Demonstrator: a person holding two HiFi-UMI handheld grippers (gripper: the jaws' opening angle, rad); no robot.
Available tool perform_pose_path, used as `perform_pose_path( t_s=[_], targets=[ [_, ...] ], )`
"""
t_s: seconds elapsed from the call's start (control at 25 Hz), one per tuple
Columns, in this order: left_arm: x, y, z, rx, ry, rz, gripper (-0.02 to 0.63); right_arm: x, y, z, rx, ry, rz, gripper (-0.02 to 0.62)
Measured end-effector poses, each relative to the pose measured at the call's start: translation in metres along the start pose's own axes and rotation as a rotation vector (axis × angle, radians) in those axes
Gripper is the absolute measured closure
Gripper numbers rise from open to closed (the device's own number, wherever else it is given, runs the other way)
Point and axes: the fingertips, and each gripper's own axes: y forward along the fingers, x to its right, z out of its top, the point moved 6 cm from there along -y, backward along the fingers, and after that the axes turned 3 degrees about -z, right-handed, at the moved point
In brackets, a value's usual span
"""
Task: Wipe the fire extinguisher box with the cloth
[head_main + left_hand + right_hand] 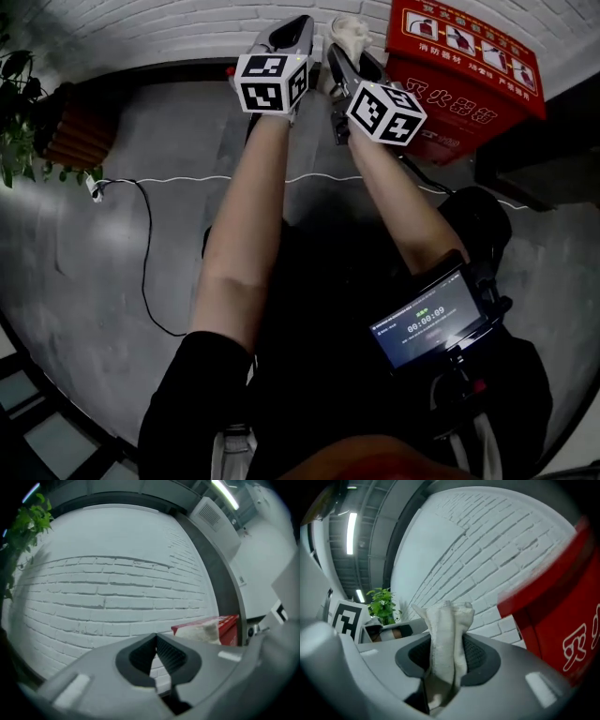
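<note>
The right gripper (449, 660) pinches the cloth (446, 625) just beside the fire extinguisher box (464, 84). Best to press the cloth flat and wipe edge to edge. The left gripper (156, 654) is clenched on nothing.

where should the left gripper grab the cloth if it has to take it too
The bunched free end of the cloth, which stands out past the right gripper. Come from the left, since the fire extinguisher box stands close on the right. The left gripper is shut and must open first.

Lighting: dim floor (112, 244), bright white brick wall (108, 573), ceiling tube light (351, 532) glowing. Quality: fisheye bending, dark vignetted corners, fire extinguisher box (562, 597) blurred.
</note>
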Motion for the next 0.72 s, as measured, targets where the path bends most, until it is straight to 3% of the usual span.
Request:
perform_pose_path(
  t_s=[0.2,0.4,0.72],
  targets=[
    [-0.004,0.013,-0.018,-0.039,0.012,-0.08,0.603,0.027,0.021,-0.011,0.075,0.156,-0.103,0.463],
    [0.005,0.031,-0.032,-0.053,0.039,-0.19,0.603,0.046,0.03,-0.016,0.163,0.201,-0.233,0.463],
    [-0.006,0.059,-0.057,-0.07,0.037,-0.286,0.603,0.076,0.036,-0.034,0.282,0.363,-0.379,0.469]
  ],
)
